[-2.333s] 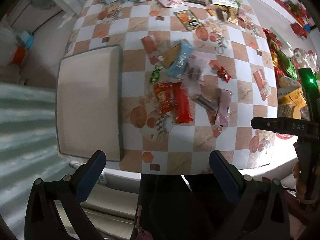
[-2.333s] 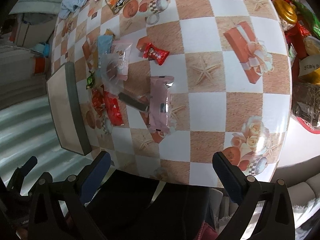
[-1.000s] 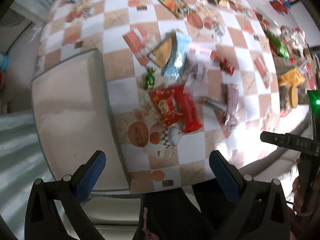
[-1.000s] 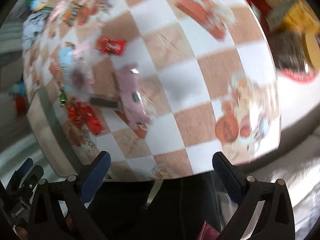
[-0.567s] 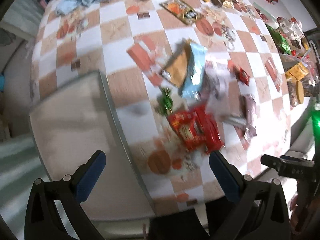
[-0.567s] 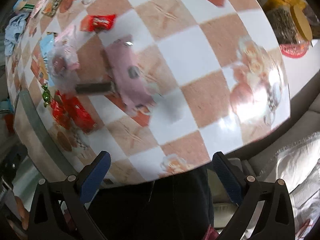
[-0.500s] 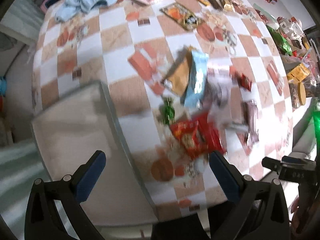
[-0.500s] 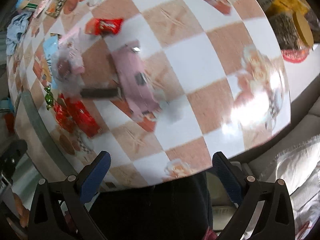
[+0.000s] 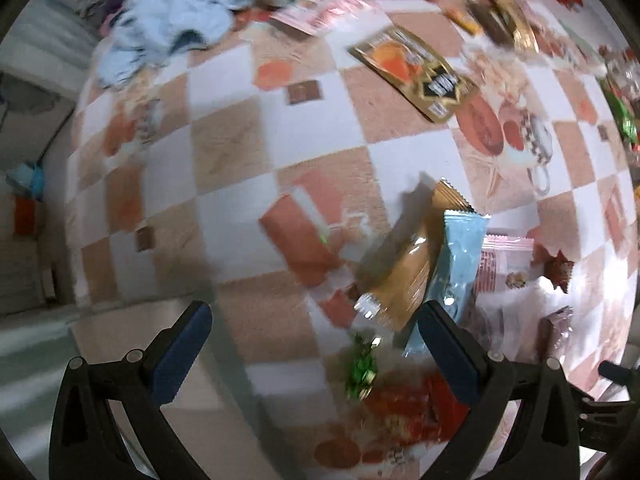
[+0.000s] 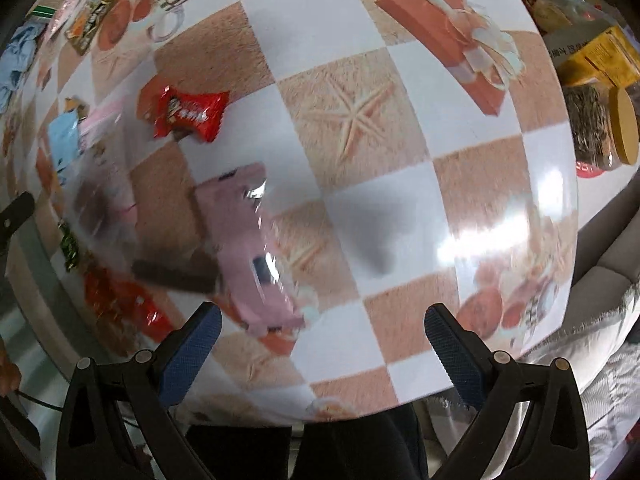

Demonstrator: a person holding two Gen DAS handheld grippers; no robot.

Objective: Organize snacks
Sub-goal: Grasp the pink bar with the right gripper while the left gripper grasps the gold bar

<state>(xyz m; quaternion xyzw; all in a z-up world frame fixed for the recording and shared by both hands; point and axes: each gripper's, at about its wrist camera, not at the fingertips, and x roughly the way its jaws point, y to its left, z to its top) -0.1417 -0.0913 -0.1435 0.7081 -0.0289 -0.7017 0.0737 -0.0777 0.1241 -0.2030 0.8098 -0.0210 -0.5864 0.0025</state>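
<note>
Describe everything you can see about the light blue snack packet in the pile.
The light blue snack packet is a long sealed pouch of shiny film with crimped ends. It lies on the checkered tablecloth, its left edge against a golden-brown packet and its right edge beside a pink one. Nothing grips it.

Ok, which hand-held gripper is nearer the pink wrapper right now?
Right. The right hand-held gripper hangs open just short of the pink wrapper; the left hand-held gripper is open over the green candy, further off.
</note>
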